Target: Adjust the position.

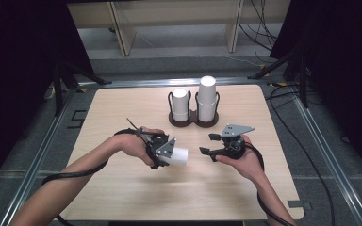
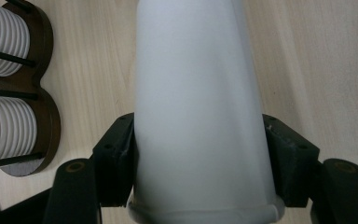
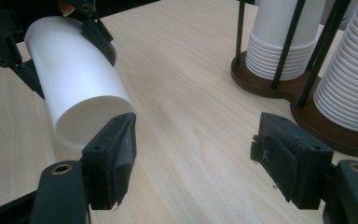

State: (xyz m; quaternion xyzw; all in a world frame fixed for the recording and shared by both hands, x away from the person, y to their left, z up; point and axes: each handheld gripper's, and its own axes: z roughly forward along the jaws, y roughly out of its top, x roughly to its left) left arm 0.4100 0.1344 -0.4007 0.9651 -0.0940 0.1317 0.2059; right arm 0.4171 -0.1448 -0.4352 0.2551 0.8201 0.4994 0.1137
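Two grippers over a pale wood-grain desk [image 1: 122, 188] with rounded corners, metal rails along the edges, grey floor around it, black drapes left and right, cables trailing on the floor at the right, light wooden furniture legs at the back.

Left gripper [image 1: 167, 154] lying sideways, forearm coming in from the lower left, wrist bent so the jaws aim across toward the other hand. Clamped tight on a single white paper cup [image 1: 179, 157], pads pressing both sides just above the rolled rim, seen up close in the left gripper view [image 2: 198, 107]. Cup lying level in the grip, sticking out past the jaws toward the right gripper, closed bottom end leading.

Right gripper [image 1: 209, 143] held low near the desk, forearm coming in from the lower right, grey plate on top, jaws pointing back at the left one. Spread about halfway, nothing between the pads, bare desk in the gap. Held cup just ahead and to one side of its jaws [image 3: 77, 79], not touching.

Beyond both grippers, well apart: dark wooden cup holder [image 1: 193, 121] with two wire cages, a short cup stack [image 1: 180, 103] and a taller cup stack [image 1: 207, 96], all upside down.
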